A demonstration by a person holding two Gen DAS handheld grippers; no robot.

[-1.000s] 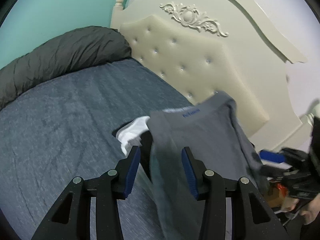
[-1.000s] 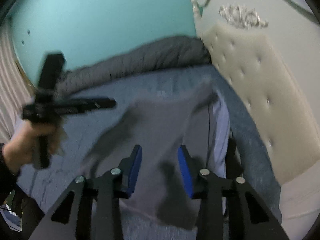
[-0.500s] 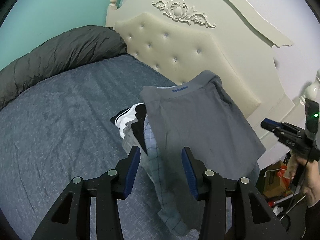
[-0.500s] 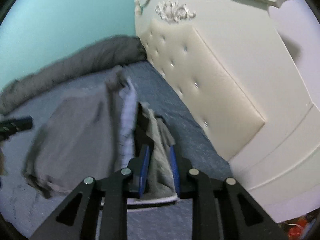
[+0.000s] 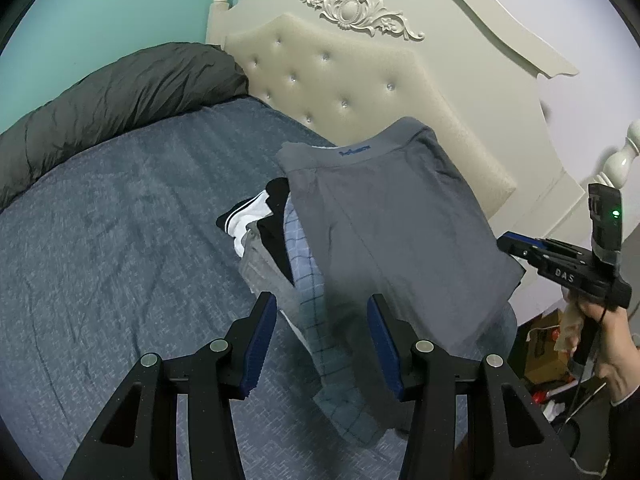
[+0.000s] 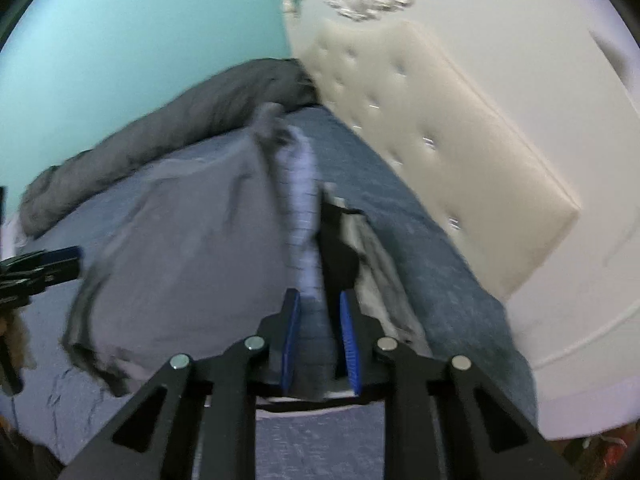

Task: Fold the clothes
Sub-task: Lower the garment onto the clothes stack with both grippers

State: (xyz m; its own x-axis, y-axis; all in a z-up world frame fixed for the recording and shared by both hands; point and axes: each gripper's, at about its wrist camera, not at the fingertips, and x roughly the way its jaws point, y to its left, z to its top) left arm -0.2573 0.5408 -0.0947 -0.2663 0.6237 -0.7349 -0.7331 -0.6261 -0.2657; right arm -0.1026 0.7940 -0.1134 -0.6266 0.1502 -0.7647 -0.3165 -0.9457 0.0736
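Observation:
Grey shorts (image 5: 392, 232) with a blue logo on the waistband lie spread flat on top of a pile of clothes near the headboard. Under them show a light blue checked garment (image 5: 308, 292) and a black and white one (image 5: 248, 216). My left gripper (image 5: 322, 340) hovers open over the pile's near edge, holding nothing. My right gripper (image 5: 505, 243), held in a hand (image 5: 608, 332), hangs just off the shorts' right corner. In the blurred right wrist view the shorts (image 6: 180, 248) and the checked garment (image 6: 300, 208) lie beyond the right gripper (image 6: 319, 336), whose jaws stand a narrow gap apart.
The pile rests on a blue-grey bedspread (image 5: 120, 240) with wide bare room to the left. A rolled dark duvet (image 5: 112, 96) lines the far side by the teal wall. The cream tufted headboard (image 5: 360, 92) stands behind the pile. Boxes and clutter (image 5: 540, 344) sit on the floor at right.
The grey shorts have settled flat onto the pile. My right gripper has drawn back to the right of the pile and its jaws have narrowed. The left gripper stays open.

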